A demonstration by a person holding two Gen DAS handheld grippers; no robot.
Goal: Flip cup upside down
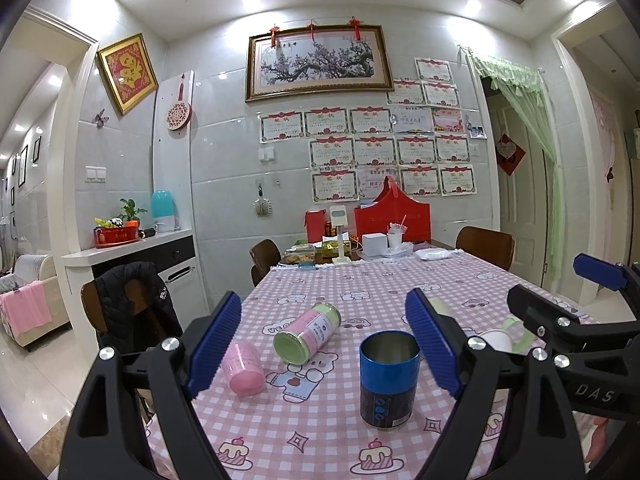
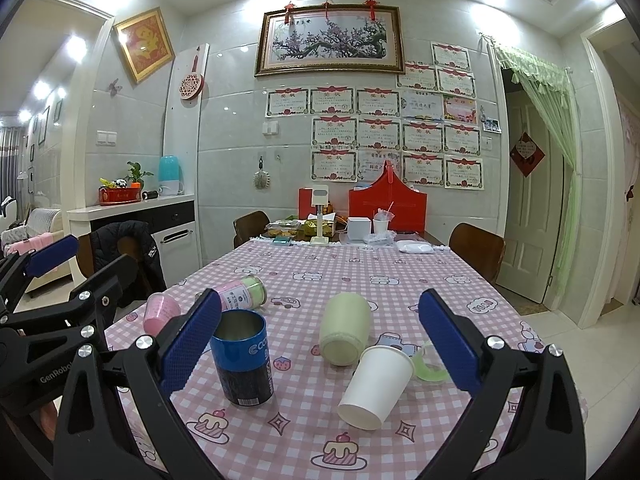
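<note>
My left camera looks forward along my left claw (image 1: 324, 340) from low over the worktop's (image 1: 360, 284) near end, facing the far wall. My right camera sits just beside it, facing alike past my right claw (image 2: 320, 344). Both share the blue cup (image 1: 389, 378) (image 2: 242, 358), close ahead.

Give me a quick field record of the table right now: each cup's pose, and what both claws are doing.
blue cup: upright, mouth up, steel inside
white paper cup: tipped over, leaning, base toward camera
green cup: lying on side
pink cup: lying on side
pink-and-green jar: lying on side
tape ring: beside the paper cup
left claw: open, holding nothing
right claw: open, holding nothing
surface: checked tablecloth
</note>
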